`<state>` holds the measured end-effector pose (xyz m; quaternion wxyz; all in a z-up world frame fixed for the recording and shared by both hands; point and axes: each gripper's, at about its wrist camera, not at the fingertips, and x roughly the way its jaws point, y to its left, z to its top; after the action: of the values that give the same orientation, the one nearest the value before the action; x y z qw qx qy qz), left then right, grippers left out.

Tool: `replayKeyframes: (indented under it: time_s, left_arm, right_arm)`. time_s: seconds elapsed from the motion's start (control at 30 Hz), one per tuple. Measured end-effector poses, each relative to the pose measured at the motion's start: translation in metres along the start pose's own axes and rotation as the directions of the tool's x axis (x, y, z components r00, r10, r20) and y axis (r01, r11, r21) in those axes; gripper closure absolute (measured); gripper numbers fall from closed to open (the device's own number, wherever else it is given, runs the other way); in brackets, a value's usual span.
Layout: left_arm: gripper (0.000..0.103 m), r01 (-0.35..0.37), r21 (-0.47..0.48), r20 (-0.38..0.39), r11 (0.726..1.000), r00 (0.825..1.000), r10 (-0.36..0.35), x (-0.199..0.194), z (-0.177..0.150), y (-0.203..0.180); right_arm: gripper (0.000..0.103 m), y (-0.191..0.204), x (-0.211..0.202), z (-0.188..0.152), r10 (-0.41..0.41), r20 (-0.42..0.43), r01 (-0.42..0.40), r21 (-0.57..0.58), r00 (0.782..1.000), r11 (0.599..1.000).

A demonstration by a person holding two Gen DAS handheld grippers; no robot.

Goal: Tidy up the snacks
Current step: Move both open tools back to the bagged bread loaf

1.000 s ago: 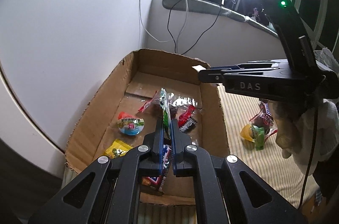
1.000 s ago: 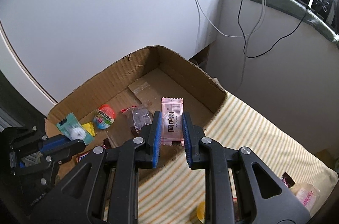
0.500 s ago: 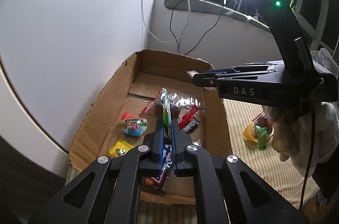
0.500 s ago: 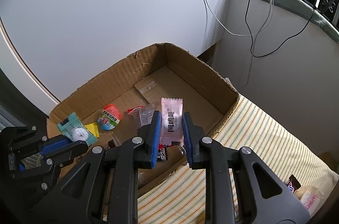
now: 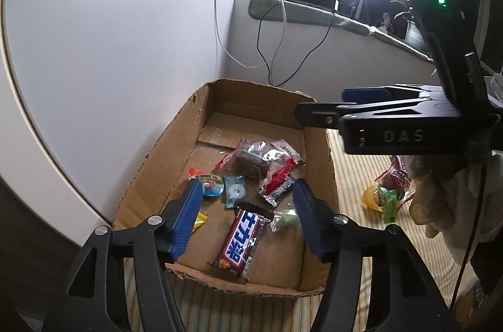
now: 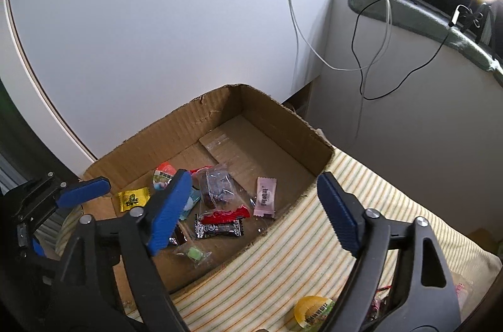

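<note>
Currently, left wrist view:
Left gripper [image 5: 246, 214]: jaws have just been opening, nothing between them; I hold it over the cardboard box [image 5: 163, 149].
Chocolate bar [image 5: 242, 241]: flat on the box floor beside the green-white candy [image 5: 234, 191].

Right wrist view:
Right gripper [image 6: 253, 211]: jaws have just been opening, wide, empty.
Pink packet [image 6: 265, 196]: inside, near the right wall.
Advice: I'd lift both clear before turning away.
Remaining: yellow cup snack [image 6: 311, 311] outside on the striped cloth [image 6: 283, 253].
Obstruction: box wall.

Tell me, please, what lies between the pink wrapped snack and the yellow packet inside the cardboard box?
In the right wrist view, a clear bag of dark snack lies between the pink wrapped snack and the yellow packet; the right tool's blue finger hides part of that stretch.
</note>
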<state>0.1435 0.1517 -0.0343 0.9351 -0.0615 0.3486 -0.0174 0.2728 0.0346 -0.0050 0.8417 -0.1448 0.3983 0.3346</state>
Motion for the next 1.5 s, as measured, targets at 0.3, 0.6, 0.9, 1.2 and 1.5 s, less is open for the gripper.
replayKeyframes:
  time_s: [0.3,0.6,0.9,1.2,1.5]
  left_arm:
    - [0.026,0.0,-0.027,-0.011,1.0,1.0,0.0,-0.011,-0.002,-0.003]
    - [0.024,0.017,0.002,-0.015,1.0,1.0,-0.017,-0.019,-0.006,-0.026]
    - [0.024,0.047,0.033,-0.008,0.998,0.999,-0.047,-0.023,-0.004,-0.055]
    - [0.024,0.118,0.057,-0.024,0.991,0.993,-0.117,-0.015,-0.004,-0.095]
    - [0.024,0.221,0.07,-0.075,0.973,0.974,-0.216,0.008,-0.005,-0.141]
  right_arm:
    - [0.014,-0.014,-0.022,-0.014,-0.022,0.011,0.021,0.037,1.0,0.999]
    - [0.013,-0.039,-0.057,-0.039,-0.059,0.034,0.055,0.095,0.998,0.994]
    - [0.006,-0.074,-0.098,-0.067,-0.138,0.059,0.128,0.149,0.989,0.98]
    - [0.006,-0.124,-0.129,-0.102,-0.218,0.034,0.204,0.233,0.975,0.951]
    - [0.006,-0.184,-0.144,-0.138,-0.238,-0.018,0.23,0.34,0.971,0.912]
